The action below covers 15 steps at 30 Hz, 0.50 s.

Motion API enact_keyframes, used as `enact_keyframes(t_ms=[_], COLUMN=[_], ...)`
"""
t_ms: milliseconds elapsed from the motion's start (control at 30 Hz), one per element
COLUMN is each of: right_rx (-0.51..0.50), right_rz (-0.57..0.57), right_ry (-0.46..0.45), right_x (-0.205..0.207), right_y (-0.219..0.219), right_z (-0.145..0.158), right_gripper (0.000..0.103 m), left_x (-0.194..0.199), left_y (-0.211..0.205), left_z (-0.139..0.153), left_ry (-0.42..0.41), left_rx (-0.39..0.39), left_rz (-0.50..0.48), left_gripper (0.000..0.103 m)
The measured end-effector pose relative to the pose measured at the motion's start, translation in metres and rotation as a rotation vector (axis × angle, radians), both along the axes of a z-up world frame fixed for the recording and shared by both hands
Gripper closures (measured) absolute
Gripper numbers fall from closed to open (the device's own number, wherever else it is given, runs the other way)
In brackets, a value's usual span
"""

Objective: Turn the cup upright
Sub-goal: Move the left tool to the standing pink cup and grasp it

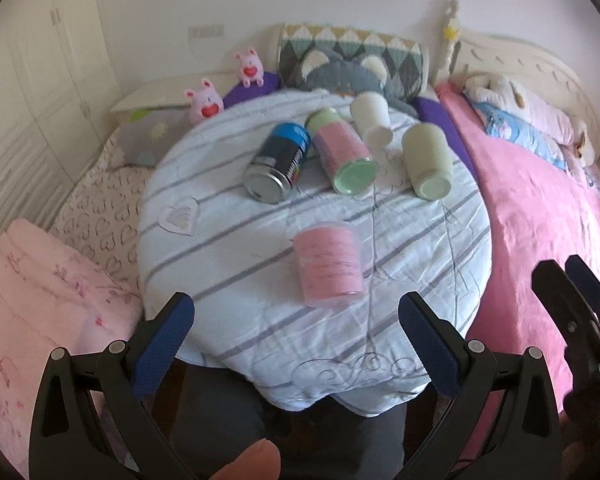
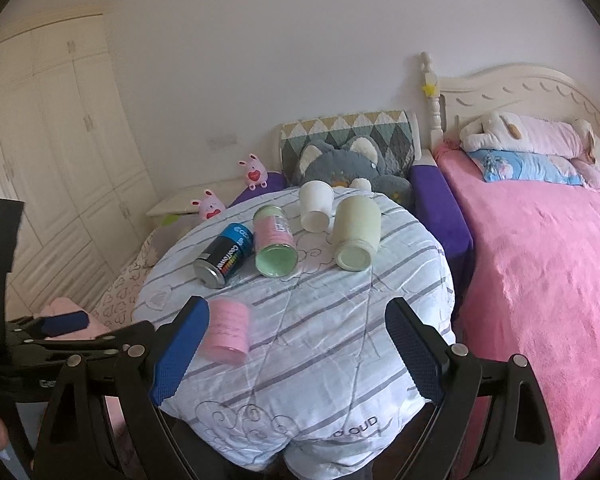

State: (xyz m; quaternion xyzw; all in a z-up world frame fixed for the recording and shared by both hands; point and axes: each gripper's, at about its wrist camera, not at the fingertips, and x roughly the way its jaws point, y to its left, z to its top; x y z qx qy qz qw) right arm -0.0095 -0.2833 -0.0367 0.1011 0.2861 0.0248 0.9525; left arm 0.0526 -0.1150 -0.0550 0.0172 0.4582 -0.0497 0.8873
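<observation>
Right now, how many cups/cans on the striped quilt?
5. Pink cup nearest; behind it in a row: black-blue can left, pink-green can, white cup farthest back, pale green jar right. None seems hidden.

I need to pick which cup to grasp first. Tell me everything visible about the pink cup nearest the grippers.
The pink cup looks like a plain cylinder in a clear, perhaps plastic, sleeve with faint dark print. It stands apart from the other containers on the striped quilt, slightly tilted, touching only the fabric. Which end is open cannot be told. Neither gripper touches it.
</observation>
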Motion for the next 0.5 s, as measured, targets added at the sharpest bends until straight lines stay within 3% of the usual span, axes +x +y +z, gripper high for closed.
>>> enact_keyframes(t_ms=[300, 500], right_rx=[0.036, 0.040], right_rz=[-0.008, -0.009], right_ry=[0.090, 0.148], right_x=[0.045, 0.075], right_y=[-0.042, -0.053], right_z=[-0.031, -0.049], right_gripper=[0.012, 0.012], left_x=[0.065, 0.095], left_y=[-0.013, -0.015], left_z=[-0.054, -0.081], left_ry=[0.202, 0.279], left_rx=[-0.067, -0.069], left_rz=[0.065, 0.084], left_gripper=[0.000, 0.002])
